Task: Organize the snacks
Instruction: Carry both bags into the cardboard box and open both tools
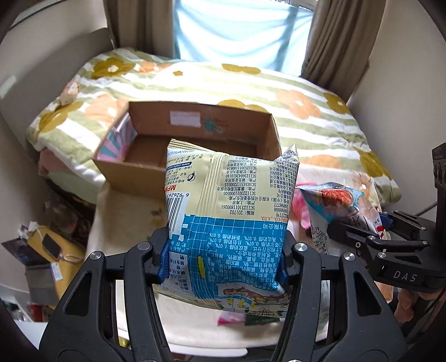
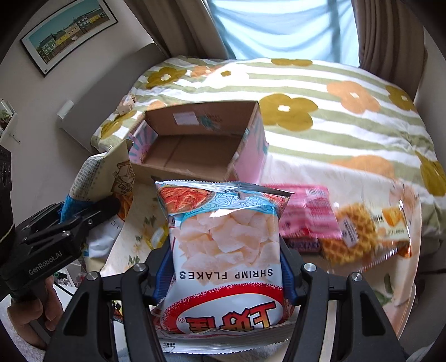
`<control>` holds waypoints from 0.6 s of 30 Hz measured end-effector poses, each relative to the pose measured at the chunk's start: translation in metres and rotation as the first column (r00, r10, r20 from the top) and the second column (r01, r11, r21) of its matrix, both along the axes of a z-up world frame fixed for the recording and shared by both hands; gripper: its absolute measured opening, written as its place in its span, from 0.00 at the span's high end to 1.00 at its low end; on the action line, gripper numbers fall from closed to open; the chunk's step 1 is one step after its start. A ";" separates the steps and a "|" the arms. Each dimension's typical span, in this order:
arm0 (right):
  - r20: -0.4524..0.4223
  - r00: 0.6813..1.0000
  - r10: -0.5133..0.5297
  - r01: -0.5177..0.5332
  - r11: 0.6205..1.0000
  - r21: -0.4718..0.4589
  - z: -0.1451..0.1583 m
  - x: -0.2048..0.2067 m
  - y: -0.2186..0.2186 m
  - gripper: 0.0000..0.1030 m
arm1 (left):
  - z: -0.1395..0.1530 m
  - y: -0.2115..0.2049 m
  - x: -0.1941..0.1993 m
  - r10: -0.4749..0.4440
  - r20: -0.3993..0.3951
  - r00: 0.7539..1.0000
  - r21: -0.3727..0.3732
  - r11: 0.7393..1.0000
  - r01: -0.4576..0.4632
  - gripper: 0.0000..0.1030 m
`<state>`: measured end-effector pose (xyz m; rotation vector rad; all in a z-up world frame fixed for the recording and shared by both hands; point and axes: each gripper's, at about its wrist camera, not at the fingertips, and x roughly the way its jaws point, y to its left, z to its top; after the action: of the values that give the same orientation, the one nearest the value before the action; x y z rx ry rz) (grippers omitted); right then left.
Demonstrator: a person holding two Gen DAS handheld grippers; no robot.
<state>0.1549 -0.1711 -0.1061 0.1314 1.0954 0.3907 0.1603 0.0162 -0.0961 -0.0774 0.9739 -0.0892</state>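
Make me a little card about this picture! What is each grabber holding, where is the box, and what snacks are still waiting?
left gripper: shut on the cream and blue snack bag, back side facing the camera
right gripper: shut on the shrimp flakes bag
cardboard box: open, beyond both bags, nothing visible inside
snacks still waiting: waffle pack and pink packet, to the right of the shrimp flakes
behind the box: bed with flowered blanket

Flower-patterned bed (image 1: 278, 92), brown curtains (image 1: 329, 36), bright window (image 1: 239, 25)
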 end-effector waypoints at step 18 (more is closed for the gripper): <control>0.077 0.996 -0.053 0.053 0.999 0.001 0.013 0.138 0.085 0.43 | -0.029 0.091 0.191 0.008 -0.051 0.999 -0.016 1.000 -0.009 0.50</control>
<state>0.2928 -0.0864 -0.0927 0.1427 1.0138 0.3448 0.3512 0.1074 -0.1248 -0.0991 1.0240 -0.0880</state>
